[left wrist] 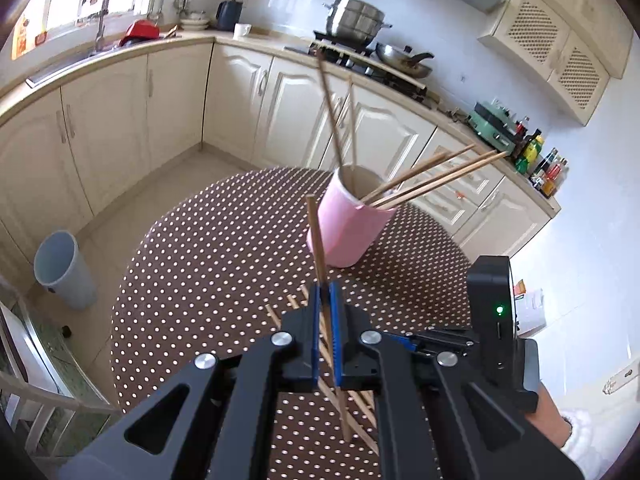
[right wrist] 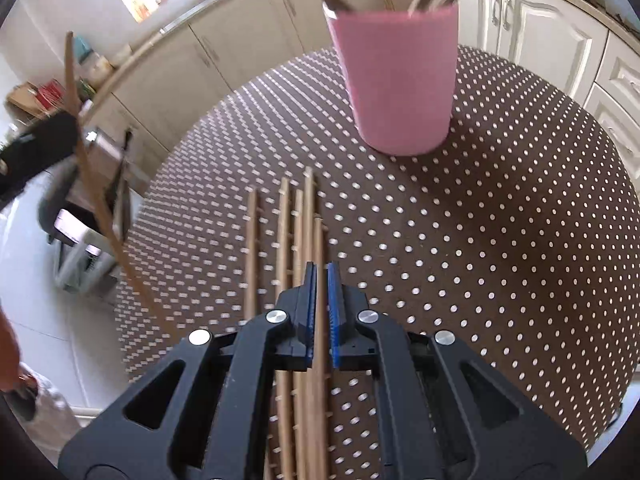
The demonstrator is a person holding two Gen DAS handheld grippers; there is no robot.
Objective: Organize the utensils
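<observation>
A pink cup (left wrist: 346, 224) stands on the round polka-dot table (left wrist: 208, 248) with several wooden chopsticks (left wrist: 436, 176) leaning out of it; it also shows in the right wrist view (right wrist: 400, 80). My left gripper (left wrist: 325, 292) is shut on one chopstick (left wrist: 318, 240), held steeply above the table, short of the cup. My right gripper (right wrist: 321, 276) is low over several loose chopsticks (right wrist: 286, 232) lying on the table, its jaws nearly closed around one chopstick (right wrist: 319, 240). The left gripper with its chopstick shows blurred at the left (right wrist: 40, 148).
Kitchen cabinets and counter (left wrist: 240, 92) curve behind the table, with a stove and pots (left wrist: 356, 20). A grey bin (left wrist: 60, 268) stands on the floor at left. The right gripper's body (left wrist: 492, 320) sits at the table's right edge.
</observation>
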